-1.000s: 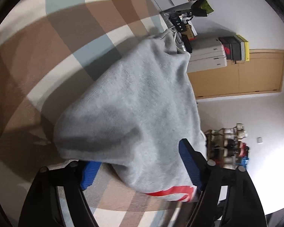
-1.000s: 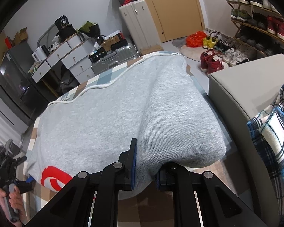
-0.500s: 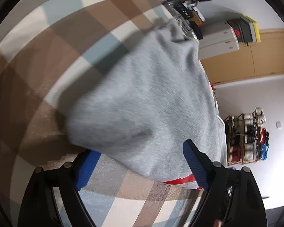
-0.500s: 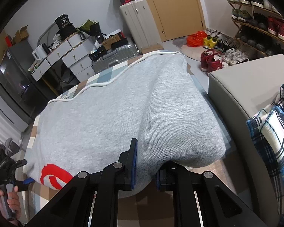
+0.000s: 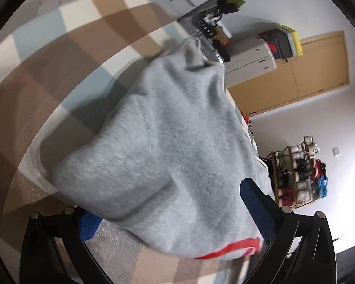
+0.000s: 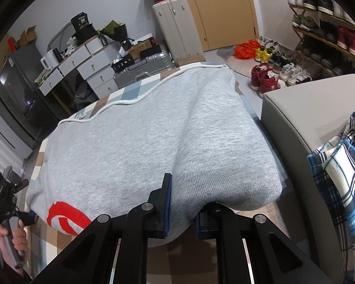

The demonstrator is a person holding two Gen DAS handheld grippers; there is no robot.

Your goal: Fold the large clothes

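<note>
Step in hand: a fold of the grey sweatshirt (image 6: 135,146) looks just laid; the doubled cloth lies on the checked cover (image 5: 66,75) of what seems to be a bed or low table. One end is being let go while the other end is held.
Sweatshirt, where it lies: along the near edge of the checked cover, red print (image 6: 64,217) toward the near left corner, white drawstring (image 6: 120,103) trailing along the far edge, thick folded roll toward the right edge, just beside a grey ottoman (image 6: 303,108).
Left hand-held gripper (image 5: 175,213): its jaws have just been opening and now stand spread wide. The cloth's end lies between the blue pads (image 5: 255,203) but they do not squeeze it; whether the right pad brushes it I cannot tell.
Left pose: angled down toward the cover and rolled, so the room looks tipped in its view. In the right wrist view a hand (image 6: 16,241) grips its handle at the near left corner.
Right hand-held gripper (image 6: 181,203): pressed nearly together, pinching a bunch of the sweatshirt's near edge between its pads.
Right pose: pointing steeply down over the near edge, level, not rolled.
Next move, as I judge: draw the left gripper clear without dragging the cloth. Then free the right pinch or use it to flatten the bulging roll.
</note>
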